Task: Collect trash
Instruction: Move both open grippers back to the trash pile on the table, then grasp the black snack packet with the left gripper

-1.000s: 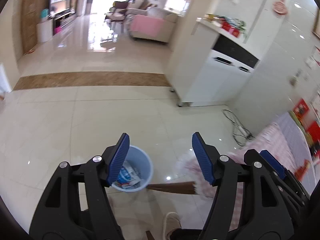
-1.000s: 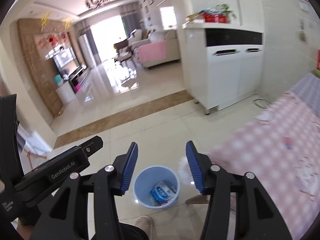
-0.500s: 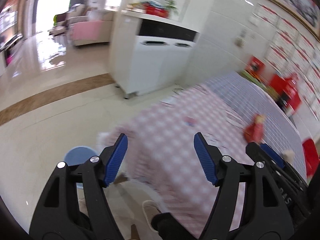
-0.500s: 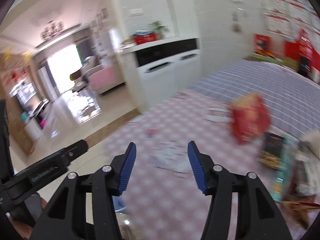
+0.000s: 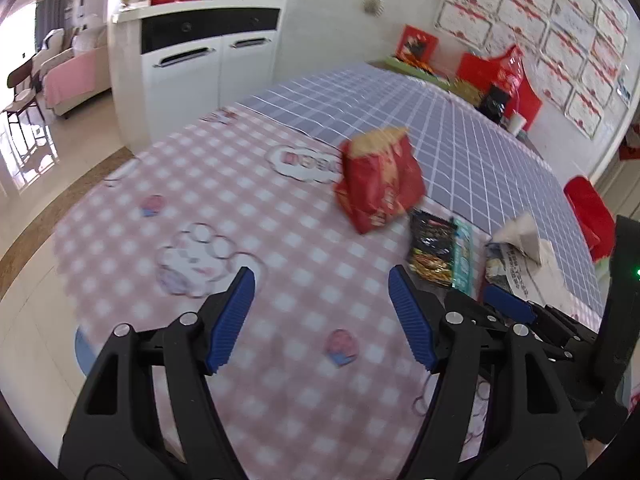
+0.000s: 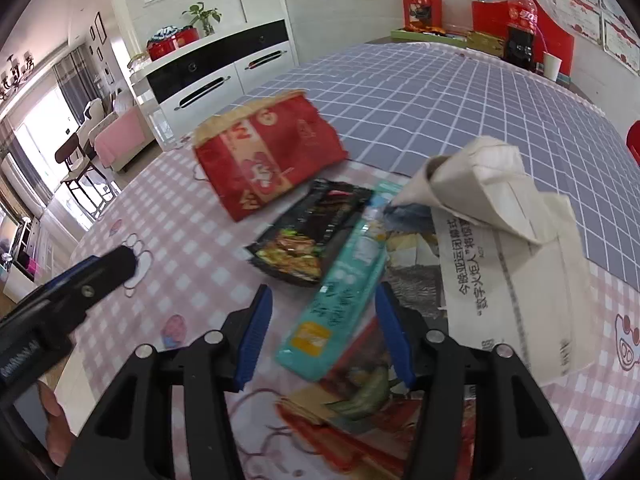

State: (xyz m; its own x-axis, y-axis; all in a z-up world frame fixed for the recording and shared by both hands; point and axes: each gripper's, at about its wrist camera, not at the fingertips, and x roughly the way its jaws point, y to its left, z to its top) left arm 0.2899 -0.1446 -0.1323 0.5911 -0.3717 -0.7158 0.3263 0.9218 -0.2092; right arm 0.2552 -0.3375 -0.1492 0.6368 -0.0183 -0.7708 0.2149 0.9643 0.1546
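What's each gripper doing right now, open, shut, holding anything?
Left gripper: open, holding nothing, above the checked tablecloth.
Right gripper: open, holding nothing, the teal wrapper lying between its fingers.

White cabinet [image 5: 192, 64] against tiled wall [image 5: 332, 12], glossy floor [image 5: 36, 184].

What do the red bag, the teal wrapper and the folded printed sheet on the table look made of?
Red bag: probably matte paper, with a creased tan rim that stands stiffly. Teal wrapper: likely plastic film, smooth and slightly shiny. Printed sheet: newsprint-like paper, dull, folded, with black type.
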